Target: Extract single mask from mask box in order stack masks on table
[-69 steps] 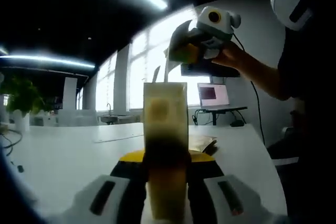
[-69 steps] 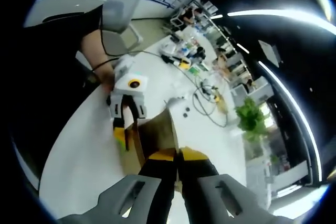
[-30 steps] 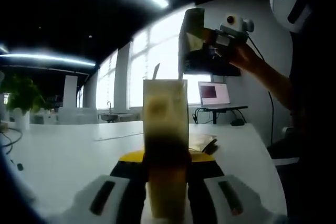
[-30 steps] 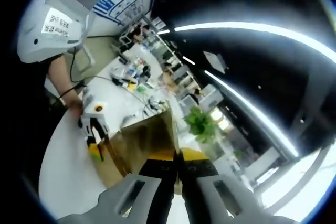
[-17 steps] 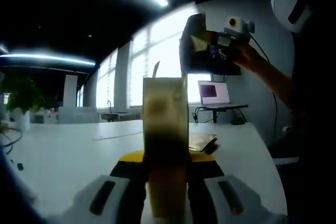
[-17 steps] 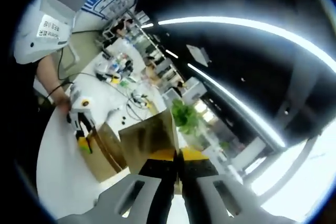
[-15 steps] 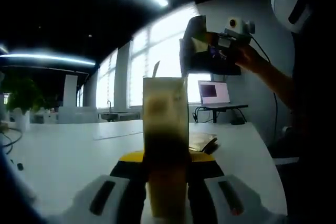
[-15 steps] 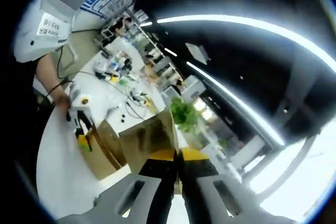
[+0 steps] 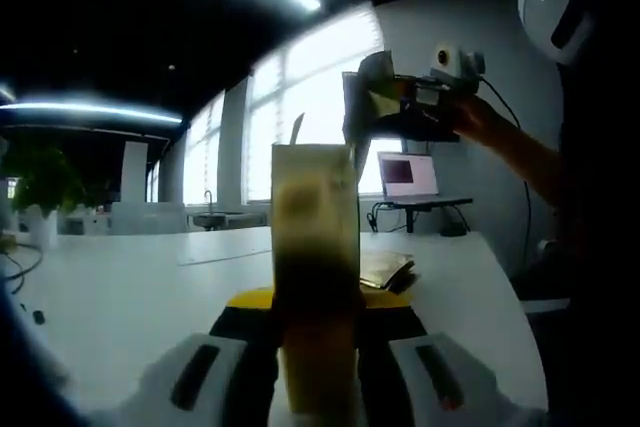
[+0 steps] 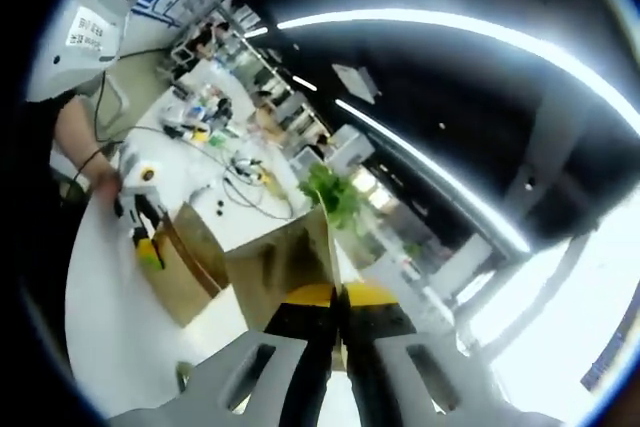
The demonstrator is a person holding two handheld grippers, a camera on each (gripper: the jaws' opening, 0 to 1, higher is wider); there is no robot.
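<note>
Left hand-held gripper (image 9: 318, 367) was clamped on the mask box (image 9: 316, 247), standing on the tabletop (image 9: 120, 297). Right hand-held gripper (image 10: 338, 347) was closed on one mask (image 10: 285, 262), held high, well above the box. Risks: a thin edge pinch could let the mask slip out mid-carry, and the light box could tip if the left grip eased.

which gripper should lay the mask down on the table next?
Right. The right gripper is already shut on the mask, raised above the table, while the left gripper is clamped on the box, steadying it.
</note>
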